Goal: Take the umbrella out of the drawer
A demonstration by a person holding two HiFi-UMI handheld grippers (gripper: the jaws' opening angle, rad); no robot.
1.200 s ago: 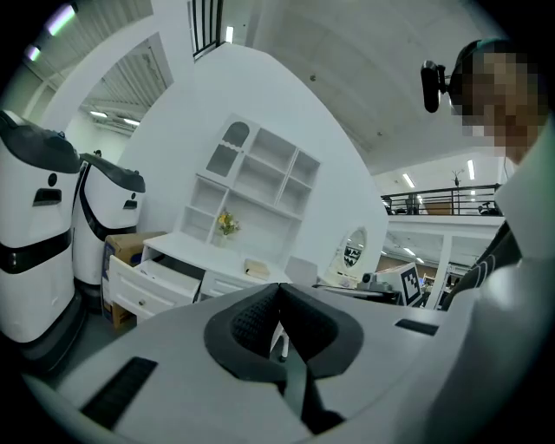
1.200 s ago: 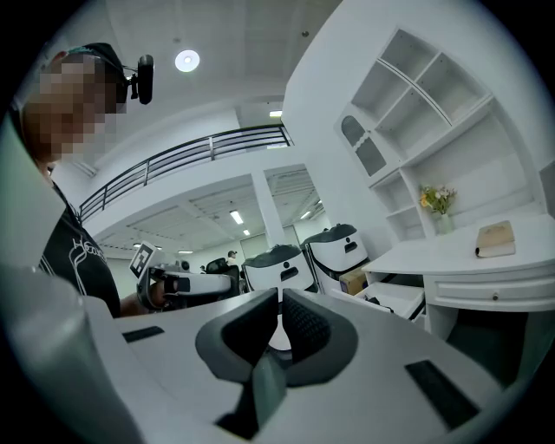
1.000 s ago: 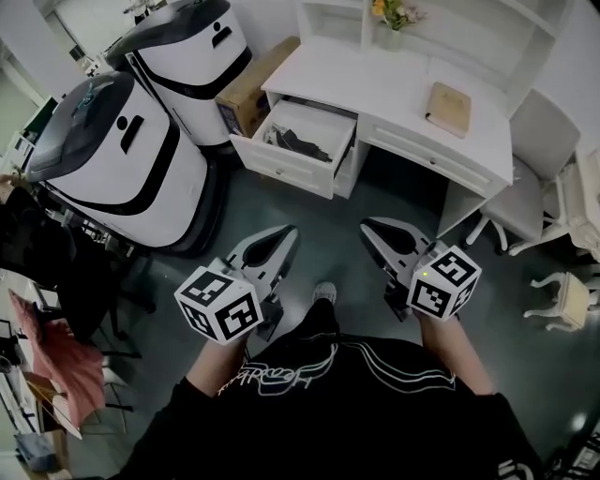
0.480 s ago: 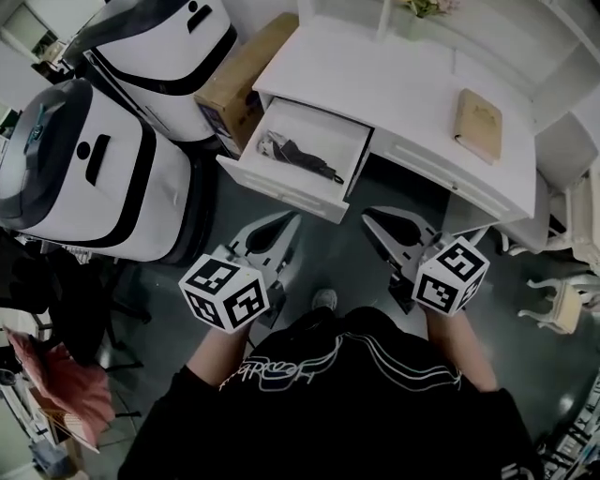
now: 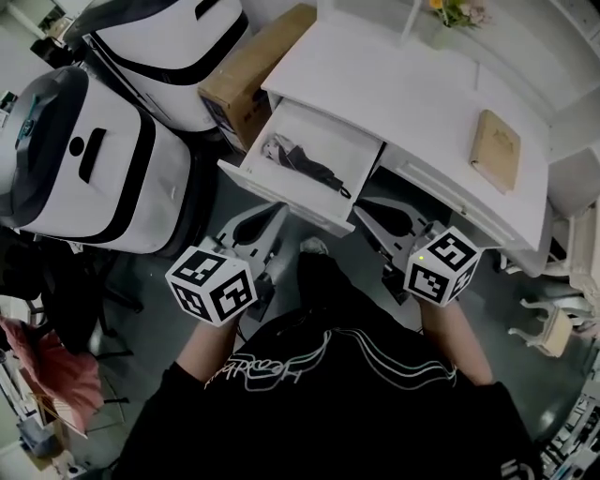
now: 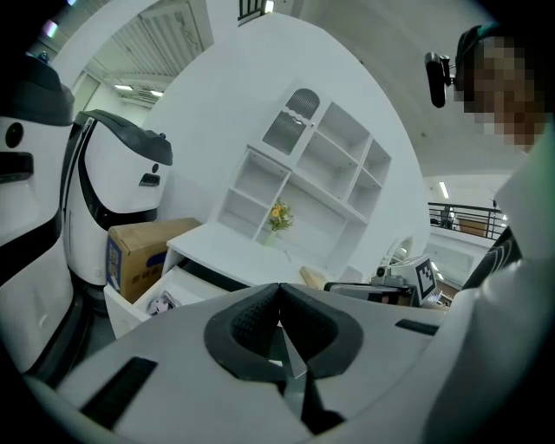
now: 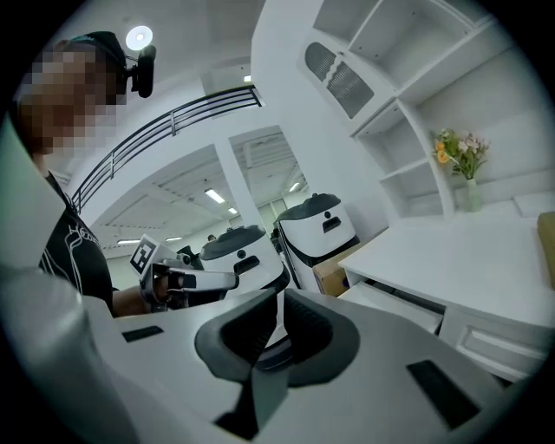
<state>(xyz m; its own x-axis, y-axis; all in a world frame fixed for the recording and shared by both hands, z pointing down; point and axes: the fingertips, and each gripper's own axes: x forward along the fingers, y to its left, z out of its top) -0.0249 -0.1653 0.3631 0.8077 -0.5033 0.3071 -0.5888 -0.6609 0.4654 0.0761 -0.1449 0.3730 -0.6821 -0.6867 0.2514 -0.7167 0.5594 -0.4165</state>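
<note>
Here, a dark folded umbrella (image 5: 305,167) lay inside the open white drawer (image 5: 281,200) of a desk (image 5: 412,94). The left gripper (image 5: 270,214) and the right gripper (image 5: 367,212) hovered near the drawer's front, both with jaws closed together, empty.

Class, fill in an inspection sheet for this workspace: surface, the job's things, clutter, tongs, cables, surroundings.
Surface: white desk, mostly bare.
Job's things: drawer pulled open; dark folded umbrella lies inside, untouched.
Clutter: brown book and vase of flowers on the desk.
Tongs: left tongs and right tongs both shut, empty, short of the drawer.
Cables: nothing seen.
Surroundings: cardboard box beside the desk; two large white-and-black machines at the left.
</note>
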